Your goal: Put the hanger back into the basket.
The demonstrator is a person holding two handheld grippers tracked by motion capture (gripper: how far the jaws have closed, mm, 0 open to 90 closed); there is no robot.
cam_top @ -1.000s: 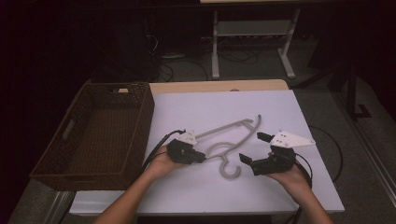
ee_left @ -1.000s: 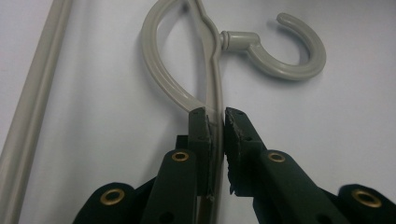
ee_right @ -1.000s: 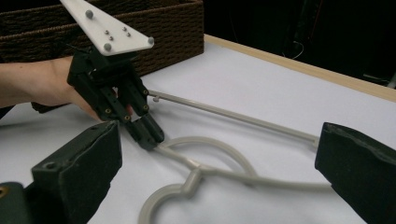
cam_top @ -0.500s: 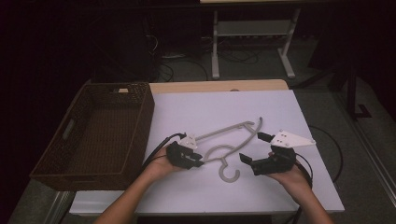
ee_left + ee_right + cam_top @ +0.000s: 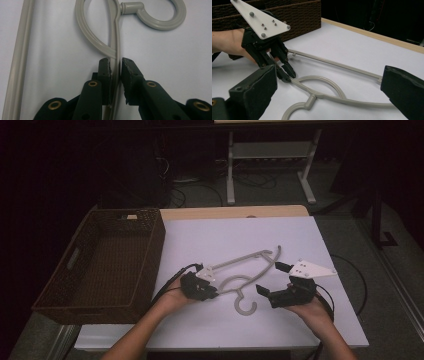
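Grey plastic hanger (image 5: 245, 277) is laid flat on the white bench (image 5: 320, 240); its arm is clamped between left claw (image 5: 115, 65) pads, jaws just closing. Right claw (image 5: 272, 282) is held released beside the hook.

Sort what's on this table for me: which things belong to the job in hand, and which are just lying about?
In the job:
- grey plastic hanger, flat on the white table
- left gripper, jaws just closing around the hanger's arm
- right gripper, jaws wide open beside the hanger, holding nothing

Lying about:
- brown wicker basket, at the table's left, untouched
- metal stand on the floor beyond the table
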